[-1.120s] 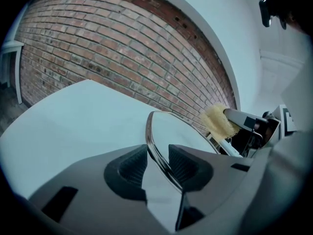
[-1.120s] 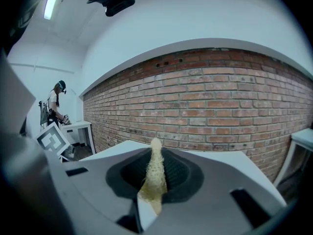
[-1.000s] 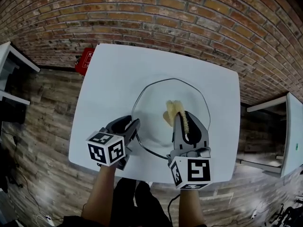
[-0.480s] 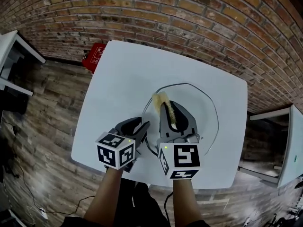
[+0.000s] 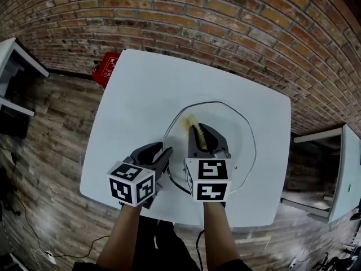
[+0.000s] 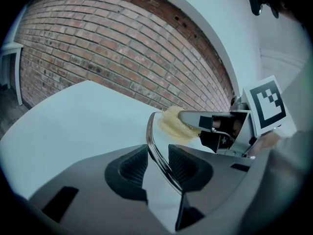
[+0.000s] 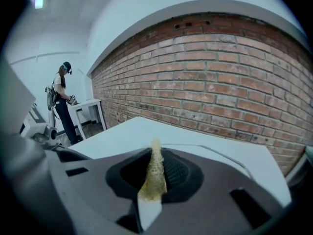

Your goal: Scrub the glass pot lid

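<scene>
- at the table's near edge, the left gripper (image 5: pixel 161 156) has its jaws closed on the near-left rim of the glass pot lid (image 5: pixel 234 126) (the left gripper view shows the metal rim running up between the two ribbed pads).
- just beside it, the right gripper (image 5: pixel 198 133) pinches a yellow sponge (image 5: pixel 189 122) thin between its jaws, with the sponge's tip on the glass near the lid's left rim.
- the lid sits over the white table (image 5: pixel 141 78), right of centre and toward the near side. bare tabletop opens to the left and beyond it, with less room at the right and near edges.
- only the right gripper view shows a person (image 7: pixel 60 102) standing at a small white side table (image 7: pixel 88 104) off to the left. only the head view shows the wood-plank floor (image 5: pixel 51 151).
- past the table's far-left corner, a red box (image 5: pixel 106 69) sits on the floor by the brick wall (image 5: pixel 225 16). its white print is too small to read.
- the cube (image 5: pixel 131 183) on each gripper carries black-and-white square markers, no words.
</scene>
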The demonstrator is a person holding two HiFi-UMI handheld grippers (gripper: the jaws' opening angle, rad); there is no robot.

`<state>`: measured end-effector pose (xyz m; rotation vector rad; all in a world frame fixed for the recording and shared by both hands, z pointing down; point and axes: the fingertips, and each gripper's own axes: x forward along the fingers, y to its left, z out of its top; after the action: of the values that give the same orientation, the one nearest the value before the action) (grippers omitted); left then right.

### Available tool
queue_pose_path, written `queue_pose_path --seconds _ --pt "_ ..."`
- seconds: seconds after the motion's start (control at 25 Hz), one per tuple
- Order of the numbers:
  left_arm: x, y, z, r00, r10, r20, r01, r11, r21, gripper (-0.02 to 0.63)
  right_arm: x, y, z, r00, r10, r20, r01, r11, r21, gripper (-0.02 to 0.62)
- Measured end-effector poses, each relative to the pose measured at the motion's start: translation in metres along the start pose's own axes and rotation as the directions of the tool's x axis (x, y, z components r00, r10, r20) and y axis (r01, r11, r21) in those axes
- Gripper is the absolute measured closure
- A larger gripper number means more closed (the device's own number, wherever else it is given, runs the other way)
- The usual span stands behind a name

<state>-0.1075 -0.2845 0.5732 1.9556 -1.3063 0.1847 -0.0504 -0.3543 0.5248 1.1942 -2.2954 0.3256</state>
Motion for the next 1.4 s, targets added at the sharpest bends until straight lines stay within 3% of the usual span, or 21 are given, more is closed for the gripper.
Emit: queue_pose_path --seconds 0.36,0.64,0.8,0.88,1.0,1.16,1.28,1.4 --pt "0.001 0.000 0.000 1.000 0.002 -0.003 -0.002 1.000 0.005 0.472 -0.008 -0.048 -0.028 0.989 -0.120 -0.092 0.116 0.992 -0.045 0.537" --pt "0.001 0.000 0.001 1.000 0.003 -0.002 -0.003 1.000 0.003 0.472 -0.039 -0.127 -0.047 0.941 -0.302 -0.153 0.293 0.953 -0.074 0.537" --pt "0.001 0.000 -0.001 1.000 0.005 -0.004 -0.005 1.000 0.007 0.472 -0.059 -0.144 -0.035 0.930 -0.350 -0.108 0.346 0.936 -0.055 0.537" --pt "0.000 0.000 -0.001 1.000 0.005 -0.004 -0.005 1.000 0.004 0.472 -0.064 -0.126 -0.019 0.949 -0.310 -0.057 0.307 0.950 -0.049 0.537" --pt "0.000 0.001 -0.001 1.000 0.008 -0.002 -0.008 1.000 0.002 0.472 -0.058 -0.064 0.001 0.989 -0.150 0.004 0.150 0.988 -0.031 0.537" --pt "0.002 0.001 0.000 1.000 0.013 0.002 -0.013 1.000 -0.003 0.472 -0.042 0.017 0.002 0.999 0.045 -0.002 -0.045 0.997 -0.060 0.537" --pt "0.002 0.000 0.002 1.000 0.012 0.003 -0.012 1.000 -0.003 0.473 -0.034 0.035 -0.010 0.996 0.082 -0.046 -0.085 0.995 -0.061 0.537" --pt "0.002 0.001 0.001 1.000 0.011 0.002 -0.011 1.000 -0.004 0.474 -0.029 0.025 -0.028 0.993 0.061 -0.098 -0.068 0.996 -0.065 0.537"
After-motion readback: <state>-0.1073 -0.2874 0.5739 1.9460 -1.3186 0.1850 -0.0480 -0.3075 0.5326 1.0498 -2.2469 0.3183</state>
